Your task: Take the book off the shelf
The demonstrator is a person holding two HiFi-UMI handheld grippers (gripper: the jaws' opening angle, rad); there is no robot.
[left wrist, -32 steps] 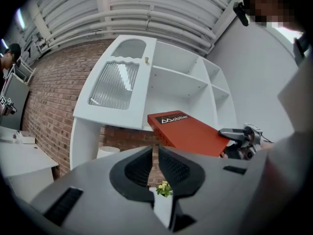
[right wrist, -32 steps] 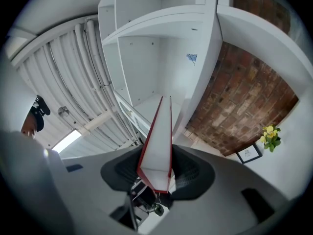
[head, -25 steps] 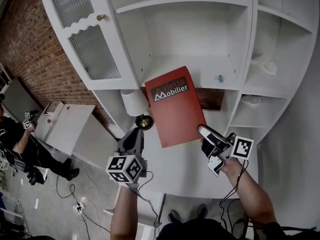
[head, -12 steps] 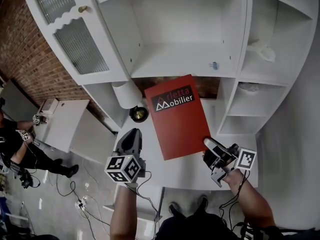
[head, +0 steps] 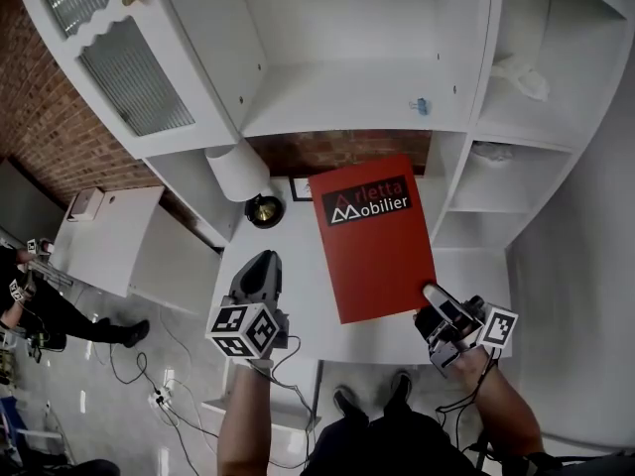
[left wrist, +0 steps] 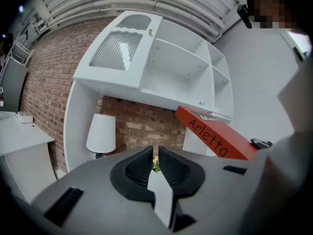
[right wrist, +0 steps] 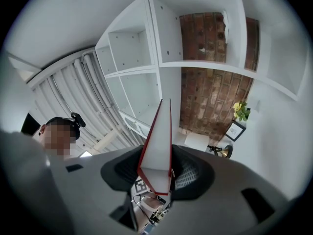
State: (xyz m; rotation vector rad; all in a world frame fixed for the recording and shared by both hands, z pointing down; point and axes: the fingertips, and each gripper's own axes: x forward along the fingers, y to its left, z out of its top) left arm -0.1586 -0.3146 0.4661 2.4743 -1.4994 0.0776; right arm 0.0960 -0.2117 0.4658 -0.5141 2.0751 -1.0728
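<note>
Logging one red book (head: 377, 236), pinched by my right gripper (head: 433, 297); left gripper (head: 262, 264) closed, empty; one lamp (head: 238, 169); pages (right wrist: 159, 141) show only in right gripper view.

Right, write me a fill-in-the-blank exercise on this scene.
The right gripper is shut on a corner of the ____ book.
The left gripper has its jaws ____, with nothing between them.
In the head view, the white lamp stands ____ of the book.
Missing words: red; shut; left.
</note>
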